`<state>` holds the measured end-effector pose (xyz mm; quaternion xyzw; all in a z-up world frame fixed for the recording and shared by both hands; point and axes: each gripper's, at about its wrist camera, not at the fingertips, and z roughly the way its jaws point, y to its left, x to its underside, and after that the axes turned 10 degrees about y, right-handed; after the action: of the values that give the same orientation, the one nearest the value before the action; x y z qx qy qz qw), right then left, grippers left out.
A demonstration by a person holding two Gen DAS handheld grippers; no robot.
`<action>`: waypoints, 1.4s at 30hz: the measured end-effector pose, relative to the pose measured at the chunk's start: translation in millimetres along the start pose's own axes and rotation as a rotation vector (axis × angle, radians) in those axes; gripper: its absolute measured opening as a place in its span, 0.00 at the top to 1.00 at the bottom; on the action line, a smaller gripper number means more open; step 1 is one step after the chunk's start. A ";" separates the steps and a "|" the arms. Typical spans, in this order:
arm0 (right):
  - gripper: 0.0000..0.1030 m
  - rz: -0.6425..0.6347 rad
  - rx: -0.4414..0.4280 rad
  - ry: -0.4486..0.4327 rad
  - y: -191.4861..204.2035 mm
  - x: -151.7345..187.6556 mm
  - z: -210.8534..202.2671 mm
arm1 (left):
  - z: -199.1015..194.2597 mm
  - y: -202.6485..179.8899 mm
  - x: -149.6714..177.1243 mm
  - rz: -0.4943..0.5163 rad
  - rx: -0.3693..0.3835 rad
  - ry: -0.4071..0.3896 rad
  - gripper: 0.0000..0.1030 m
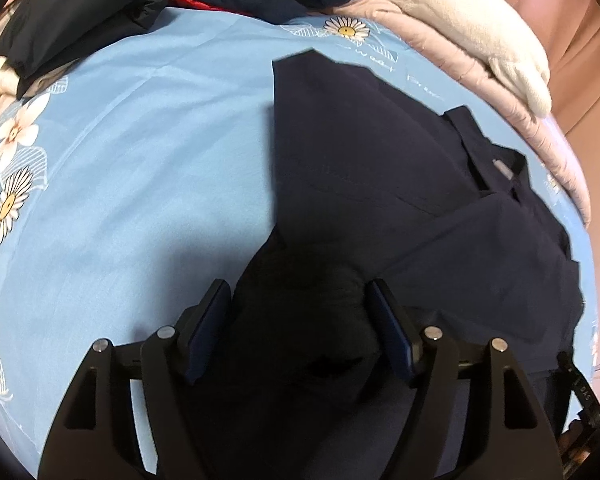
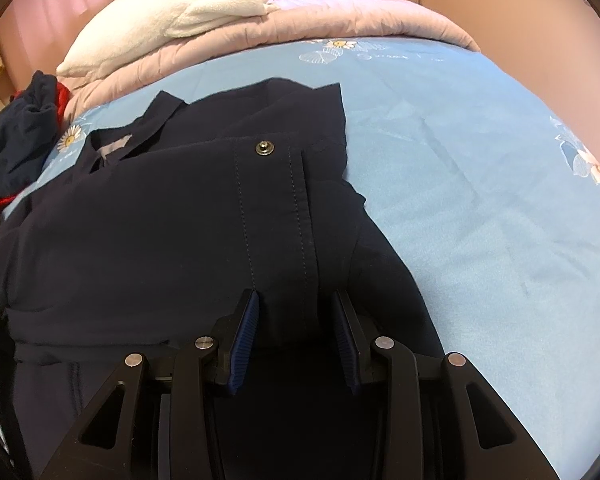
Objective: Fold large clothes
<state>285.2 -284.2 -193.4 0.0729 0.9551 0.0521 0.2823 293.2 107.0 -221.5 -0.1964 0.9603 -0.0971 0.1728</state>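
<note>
Navy jacket [image 1: 360,168] lay partly folded on the blue floral bed sheet [image 1: 140,160], its collar [image 1: 488,160] toward the pink quilt [image 1: 500,88] at the far edge. On the left, a heap of dark clothes [image 1: 100,12] sat well apart at the head of the bed. Left tool [image 1: 298,292] stood at the jacket's near left edge, jaws spread, dark cloth bunched between the pads; whether they gripped it could not be told. Moving right, the garment's long axis ran from the tools toward the collar. Right tool [image 2: 296,300] stood at the near hem, jaws spread either side of the stitched placket [image 2: 276,216], with the snap button [image 2: 263,148] farther ahead; a firm pinch could not be confirmed. Judgement: both tools sat at the near end, the jacket extending away from them, so the next fold likely carries the hem toward the collar. Neither tool was clearly nearer.
</note>
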 end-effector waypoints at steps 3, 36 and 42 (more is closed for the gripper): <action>0.53 0.009 -0.002 -0.014 -1.8 1.9 -9.4 | -19.5 -0.4 7.7 0.022 0.004 -0.025 0.33; 0.04 -0.097 -0.139 -0.229 -41.4 131.3 -177.5 | -136.7 79.5 192.5 0.097 0.108 0.027 0.05; 0.04 -0.085 -0.105 -0.084 -66.2 169.0 -142.5 | -104.9 91.7 221.9 0.104 0.101 0.147 0.07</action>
<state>59.8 -329.2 -173.5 0.0193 0.9407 0.0868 0.3274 31.2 111.2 -213.3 -0.1297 0.9731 -0.1503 0.1165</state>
